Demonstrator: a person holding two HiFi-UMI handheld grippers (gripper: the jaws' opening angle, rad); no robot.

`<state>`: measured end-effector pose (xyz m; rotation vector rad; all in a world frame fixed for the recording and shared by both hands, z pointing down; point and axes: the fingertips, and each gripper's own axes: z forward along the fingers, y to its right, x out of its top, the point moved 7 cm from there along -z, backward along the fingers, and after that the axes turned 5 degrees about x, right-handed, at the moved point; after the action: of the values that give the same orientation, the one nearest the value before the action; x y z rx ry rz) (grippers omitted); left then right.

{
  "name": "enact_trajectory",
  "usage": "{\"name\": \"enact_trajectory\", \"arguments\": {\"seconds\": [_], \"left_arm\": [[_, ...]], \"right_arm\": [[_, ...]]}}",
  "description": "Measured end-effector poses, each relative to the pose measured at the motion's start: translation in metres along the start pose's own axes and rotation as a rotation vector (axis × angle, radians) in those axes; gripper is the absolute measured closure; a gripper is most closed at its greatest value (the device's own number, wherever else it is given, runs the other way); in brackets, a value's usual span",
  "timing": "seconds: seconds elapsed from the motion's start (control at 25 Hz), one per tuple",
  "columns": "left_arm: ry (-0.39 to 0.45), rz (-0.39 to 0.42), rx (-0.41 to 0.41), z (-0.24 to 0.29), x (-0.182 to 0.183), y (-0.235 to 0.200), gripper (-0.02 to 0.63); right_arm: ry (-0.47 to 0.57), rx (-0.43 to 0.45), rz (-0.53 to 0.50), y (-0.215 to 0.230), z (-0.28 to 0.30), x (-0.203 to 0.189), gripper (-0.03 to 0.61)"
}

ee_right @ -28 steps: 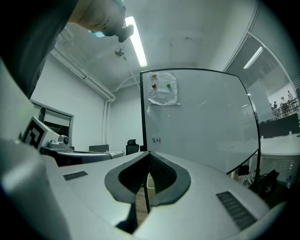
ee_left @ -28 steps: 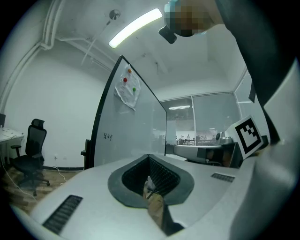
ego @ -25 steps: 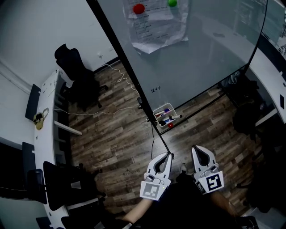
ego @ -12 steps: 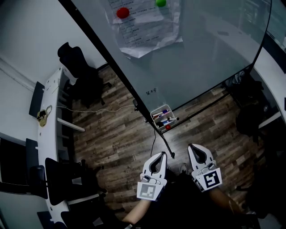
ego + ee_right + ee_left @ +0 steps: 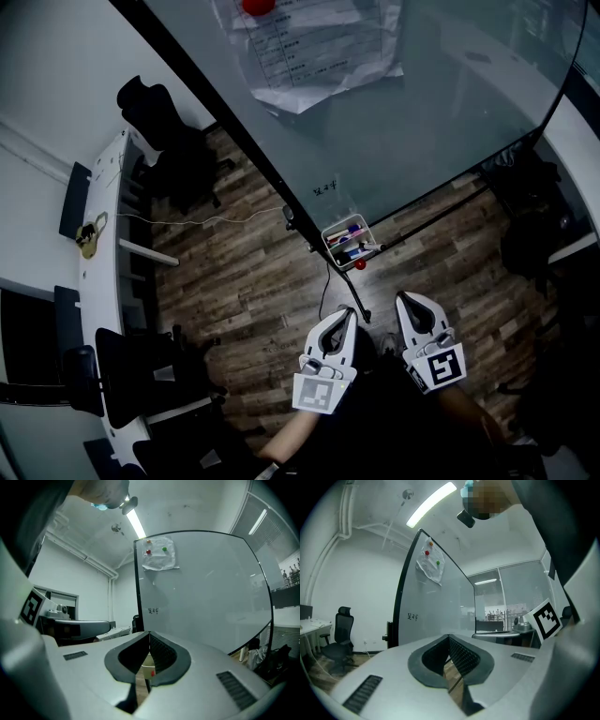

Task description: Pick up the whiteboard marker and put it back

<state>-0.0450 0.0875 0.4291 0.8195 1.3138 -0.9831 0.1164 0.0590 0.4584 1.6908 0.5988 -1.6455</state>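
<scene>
While both grippers are held low in front of the person, the left gripper (image 5: pixel 350 320) has its jaws shut tip to tip with nothing between them, only wooden floor (image 5: pixel 253 281) showing through the gap behind the tips; the right gripper (image 5: pixel 409 305), just beside it, is likewise closed and empty; ahead of both, well apart from them, the whiteboard markers (image 5: pixel 349 251) lie in a small white basket (image 5: pixel 328 233) at the lower edge of the whiteboard (image 5: pixel 431 122), a small red round thing (image 5: pixel 357 263) just below it; a sheet of paper (image 5: pixel 314 56) hangs higher on the board under a red magnet (image 5: pixel 259 5); a cable (image 5: pixel 216 218) runs leftward to a white desk (image 5: pixel 101 234); a black chair (image 5: pixel 159 117) stands by the wall.
</scene>
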Motion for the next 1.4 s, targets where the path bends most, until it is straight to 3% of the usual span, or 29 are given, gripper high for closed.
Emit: {"name": "enact_trajectory", "arguments": {"seconds": [0.6,0.84,1.12,1.4], "left_arm": [[-0.013,-0.02,-0.039,0.058,0.003,-0.038,0.606],[-0.063,-0.046,-0.06,0.066,-0.007,-0.039,0.606],[-0.085,-0.065,-0.064,0.076,-0.015,-0.047,0.606],[-0.102,-0.08,-0.075,0.081,-0.022,-0.052,0.606]], "right_arm": [[-0.107,-0.074,0.05,0.036,0.052,-0.027,0.561],[-0.134,-0.064,0.064,0.045,0.068,-0.04,0.559],[-0.181,-0.078,0.089,0.054,0.085,-0.053,0.483],[-0.231,-0.097,0.107,0.058,0.1,-0.064,0.466]]}}
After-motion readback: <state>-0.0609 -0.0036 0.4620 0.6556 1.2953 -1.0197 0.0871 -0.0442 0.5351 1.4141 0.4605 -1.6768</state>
